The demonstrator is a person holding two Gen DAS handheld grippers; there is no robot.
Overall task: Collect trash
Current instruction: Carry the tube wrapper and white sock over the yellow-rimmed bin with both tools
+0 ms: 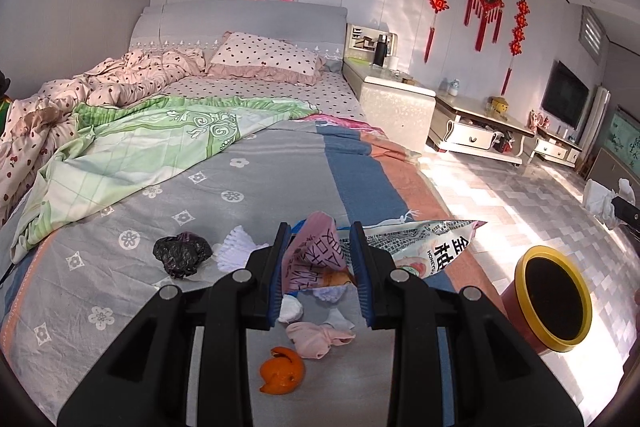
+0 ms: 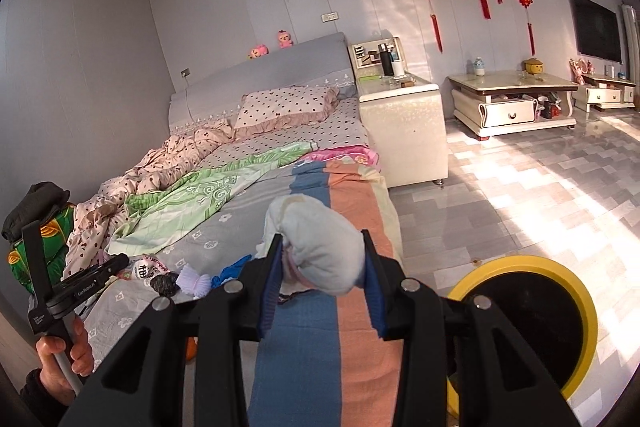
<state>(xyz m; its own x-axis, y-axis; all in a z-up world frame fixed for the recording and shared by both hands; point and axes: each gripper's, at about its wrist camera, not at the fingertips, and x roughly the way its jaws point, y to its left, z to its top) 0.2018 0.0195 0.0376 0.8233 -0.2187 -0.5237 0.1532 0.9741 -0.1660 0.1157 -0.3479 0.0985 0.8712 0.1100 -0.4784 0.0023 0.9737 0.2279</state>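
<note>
Left gripper (image 1: 322,267): black frame, blue pads, jaws drawn narrow and clamped on a pink crumpled snack wrapper with black lettering (image 1: 316,259); wrapper sticks up between the pads and hangs above the bed. Just right of those jaws, touching the pink wrapper, a silver foil snack bag printed with black characters (image 1: 420,245); cannot tell whether caught in the grip or lying behind. Below the jaws on the grey flowered bedspread (image 1: 160,211): crumpled white tissues (image 1: 290,309), a pale pink crumpled wad (image 1: 316,337), then a piece of orange peel (image 1: 282,371) nearest the camera. Left of the jaws, a white pleated paper cup liner (image 1: 238,247), and beyond it a black crumpled plastic bag (image 1: 180,253). Well to the right, on the tiled floor, a round bin with yellow rim and reddish wall (image 1: 554,297).

Right gripper (image 2: 322,269): same build, jaws partly closed and pressing a bulky wad of white-grey tissue paper (image 2: 320,247), held up over the blue and salmon stripes of the bedspread. Low right of these jaws, just beside them, the yellow-rimmed bin, mouth dark. Far left, a hand (image 2: 60,363) grasping the other gripper's handle, with the black bag and white liner lying between.
</note>
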